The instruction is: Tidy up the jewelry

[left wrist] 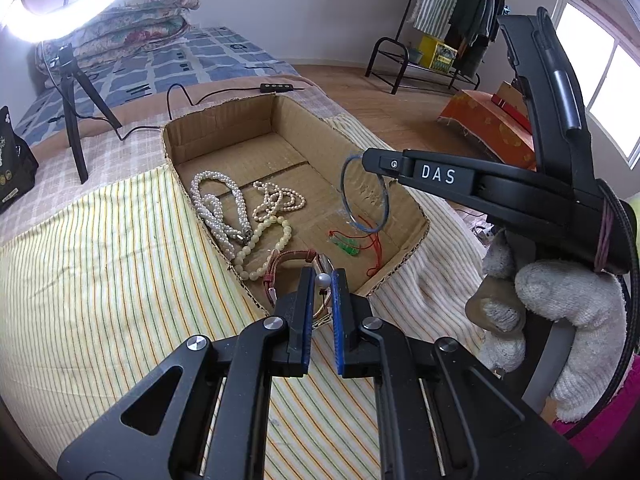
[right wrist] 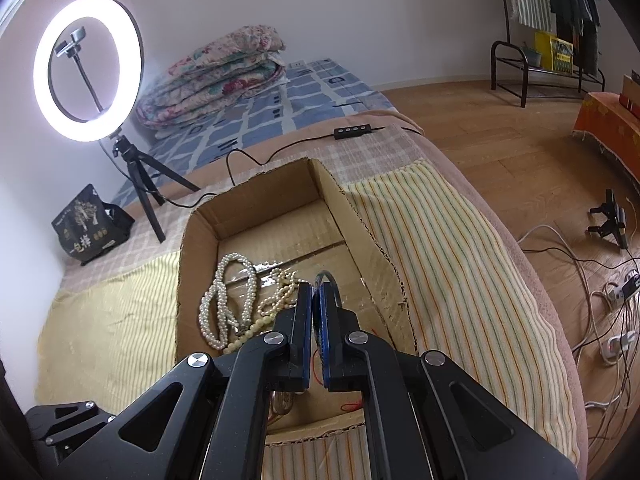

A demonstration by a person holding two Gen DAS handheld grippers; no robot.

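Observation:
A cardboard box (left wrist: 224,136) on the striped cloth holds white pearl necklaces (left wrist: 216,208), a cream bead strand (left wrist: 264,240), a pink-strapped watch (left wrist: 296,260) and green pendants on red cord (left wrist: 348,246). My left gripper (left wrist: 323,280) is shut on a small silver bead earring (left wrist: 323,279) at the box's near edge. My right gripper (left wrist: 370,158) is shut on a thin blue bangle (left wrist: 362,196), holding it above the box's right side. In the right wrist view the right gripper (right wrist: 317,292) pinches the bangle (right wrist: 330,280) over the box (right wrist: 200,216).
A ring light on a tripod (right wrist: 86,68) and its cable controller (right wrist: 354,132) stand behind the box. A black bag (right wrist: 90,220) sits at the left. Folded quilts (right wrist: 216,76) lie on the bed. Cables and a power strip (right wrist: 616,292) lie on the floor at the right.

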